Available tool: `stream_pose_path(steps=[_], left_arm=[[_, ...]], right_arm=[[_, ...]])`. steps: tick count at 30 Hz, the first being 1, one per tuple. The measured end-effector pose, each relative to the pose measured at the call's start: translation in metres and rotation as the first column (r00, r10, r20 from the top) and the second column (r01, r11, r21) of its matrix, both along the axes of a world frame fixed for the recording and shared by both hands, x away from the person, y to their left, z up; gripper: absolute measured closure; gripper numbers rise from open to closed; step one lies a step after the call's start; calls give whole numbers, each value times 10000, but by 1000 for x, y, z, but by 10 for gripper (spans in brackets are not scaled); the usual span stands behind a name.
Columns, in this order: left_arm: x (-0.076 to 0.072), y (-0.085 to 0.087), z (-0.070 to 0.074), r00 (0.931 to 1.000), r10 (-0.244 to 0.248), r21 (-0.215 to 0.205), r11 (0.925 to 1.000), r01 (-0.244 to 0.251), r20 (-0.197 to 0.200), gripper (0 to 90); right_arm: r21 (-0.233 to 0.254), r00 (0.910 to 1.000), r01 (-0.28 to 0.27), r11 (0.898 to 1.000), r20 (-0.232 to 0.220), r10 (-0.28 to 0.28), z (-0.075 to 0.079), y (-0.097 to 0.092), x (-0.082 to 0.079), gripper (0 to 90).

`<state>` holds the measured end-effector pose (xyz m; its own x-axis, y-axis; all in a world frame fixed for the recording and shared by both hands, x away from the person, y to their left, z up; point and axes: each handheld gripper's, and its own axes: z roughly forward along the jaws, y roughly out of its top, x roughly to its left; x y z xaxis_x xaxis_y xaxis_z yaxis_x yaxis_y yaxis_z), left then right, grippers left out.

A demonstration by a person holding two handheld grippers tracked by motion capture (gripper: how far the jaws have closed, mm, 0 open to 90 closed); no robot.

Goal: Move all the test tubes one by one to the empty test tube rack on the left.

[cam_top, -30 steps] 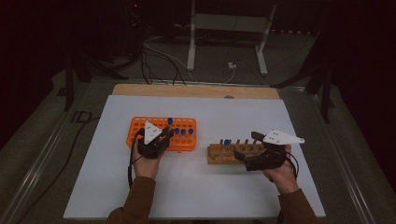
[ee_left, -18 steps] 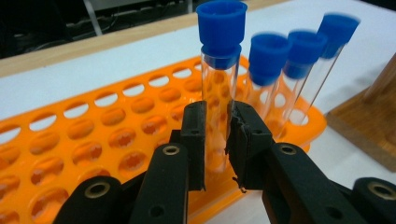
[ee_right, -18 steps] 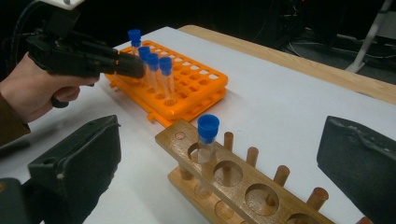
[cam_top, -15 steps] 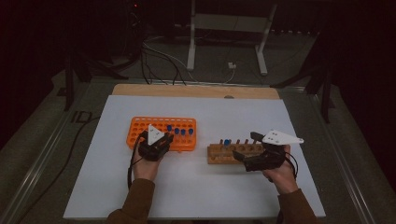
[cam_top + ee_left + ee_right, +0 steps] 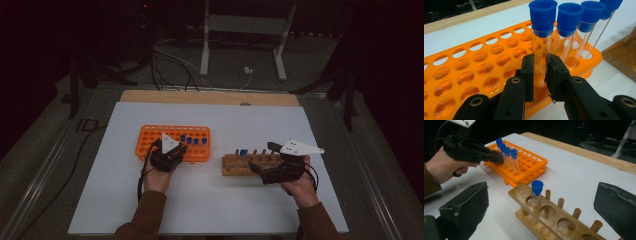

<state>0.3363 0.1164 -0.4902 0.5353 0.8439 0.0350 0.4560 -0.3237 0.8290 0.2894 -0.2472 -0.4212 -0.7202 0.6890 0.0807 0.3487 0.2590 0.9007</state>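
Note:
My left gripper (image 5: 540, 65) is shut on a clear test tube with a blue cap (image 5: 541, 37), held upright at the near edge of the orange rack (image 5: 474, 70). The tube's lower end is hidden behind the jaws. Three more capped tubes (image 5: 571, 30) stand in a row just beyond it. In the high view the left gripper (image 5: 175, 150) is at the front of the orange rack (image 5: 150, 137). My right gripper (image 5: 544, 202) stands open, its jaws wide on either side of the wooden rack (image 5: 554, 217). This rack holds one blue-capped tube (image 5: 536, 190).
Both racks sit on a white board (image 5: 210, 200) over a wooden tabletop (image 5: 210, 97). The orange rack has many vacant holes at its left. Cables and a metal stand (image 5: 205, 45) lie on the dark floor beyond the table.
The left gripper and its tube have sunk a little toward the orange rack. The right hand has stayed in place.

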Motion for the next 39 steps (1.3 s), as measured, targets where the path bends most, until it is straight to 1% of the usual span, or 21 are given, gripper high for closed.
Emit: stream_pose_path(steps=[5, 7, 13, 18, 20, 22, 26, 29, 33, 35, 37, 39], left_arm=[[0, -1, -2, 10000, -20, 143, 9999, 21, -89, 772], [0, 0, -2, 9999, -10, 77, 10000, 11, -112, 772], [-1, 1, -2, 9999, -14, 70, 10000, 15, -156, 771], [0, 3, -2, 9998, 26, -70, 10000, -28, -188, 750], [-1, 4, -1, 9998, 27, -126, 9999, -29, -198, 714], [-2, 5, -1, 9999, 31, -223, 9997, -34, -162, 698], [-7, 7, 2, 9999, 35, -571, 9984, -43, -126, 640], [-11, 9, 5, 10000, 26, -1010, 9949, -34, -79, 566], [-17, 10, 8, 10000, -55, -1313, 9913, 53, -12, 455], [-20, 10, 9, 9999, -94, -1556, 9878, 99, 41, 395], [-24, 11, 11, 9998, -189, -1795, 9835, 201, 83, 357], [-28, 10, 12, 9996, -252, -1912, 9812, 273, 130, 309]], right_arm=[[-4, 10000, -10, 10000, 2, 10, 0, 0, 0, 2], [4, 10000, -2, 10000, -5, 2, 0, 0, 0, 1], [-19, 10000, -30, 10000, -17, 30, -1, 1, 0, 1], [-10, 10000, -40, 10000, -23, 40, -1, 2, 0, 1], [-12, 10000, -42, 10000, -27, 42, -1, 1, 0, 2], [-6, 10000, -28, 10000, -33, 28, -1, 1, 0, 2], [-8, 10000, -24, 10000, -64, 24, -2, 1, 1, 1], [6, 10000, -8, 10000, -64, 8, -2, 1, 1, 1], [3, 9999, 16, 10000, -115, -16, -3, 1, 2, 2], [-16, 9999, 14, 10000, -116, -14, -4, 2, 2, 1], [-26, 9999, 5, 10000, -134, -5, -5, 3, 3, 1], [-30, 9999, 1, 10000, -149, -2, -5, 4, 4, 2]])
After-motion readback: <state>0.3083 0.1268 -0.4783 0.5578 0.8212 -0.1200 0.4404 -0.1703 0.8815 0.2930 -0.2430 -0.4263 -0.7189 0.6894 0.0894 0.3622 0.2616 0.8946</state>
